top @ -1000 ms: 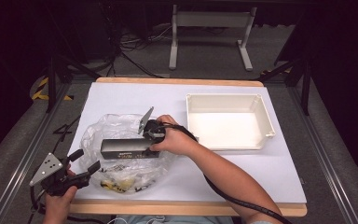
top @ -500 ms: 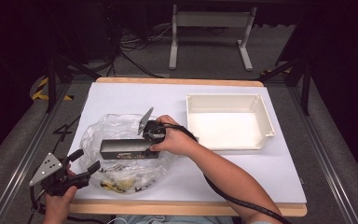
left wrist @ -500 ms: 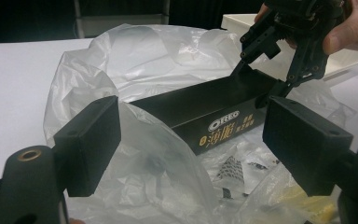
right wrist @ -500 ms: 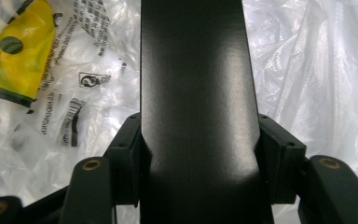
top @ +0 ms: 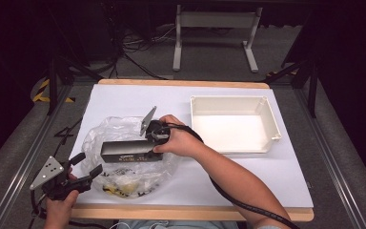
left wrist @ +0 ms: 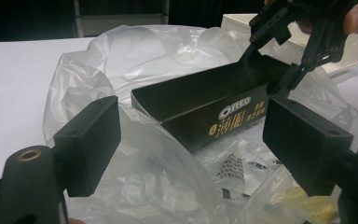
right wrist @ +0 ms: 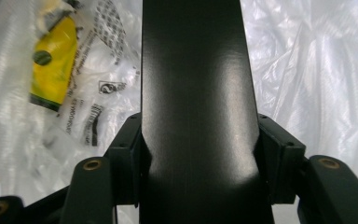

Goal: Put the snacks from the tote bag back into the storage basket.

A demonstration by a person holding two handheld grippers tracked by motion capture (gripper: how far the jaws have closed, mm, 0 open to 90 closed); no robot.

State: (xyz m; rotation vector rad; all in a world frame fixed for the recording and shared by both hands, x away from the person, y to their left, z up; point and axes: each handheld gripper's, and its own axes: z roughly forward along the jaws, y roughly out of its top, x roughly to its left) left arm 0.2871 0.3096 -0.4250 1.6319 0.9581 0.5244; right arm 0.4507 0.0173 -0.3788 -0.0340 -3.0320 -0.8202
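So the right hand-held gripper (top: pixel 153 135) is clamped on 1 end of the long black open-topped cardboard tray (top: pixel 128 151), with both pads squeezing its side walls in the right gripper view (right wrist: pixel 191 140). The tray lies on top of the crumpled clear plastic bag (top: pixel 124 131) on the white-covered table (top: pixel 248 176), left of the empty white rectangular plastic bin (top: pixel 233 124). The far end of the tray is cut off at the top of the right gripper view. Small yellow-and-white printed packets (top: pixel 124 183) sit inside the bag; their print is too blurred through the plastic to read. The left hand-held gripper (top: pixel 86 167) hovers at the table's near left corner with its jaws spread wide, nothing between them, aimed at the tray (left wrist: pixel 205 102). Its hand (top: pixel 59 207) is partly cut off at the bottom edge. The tray's label is probably a brand logo, hard to make out.
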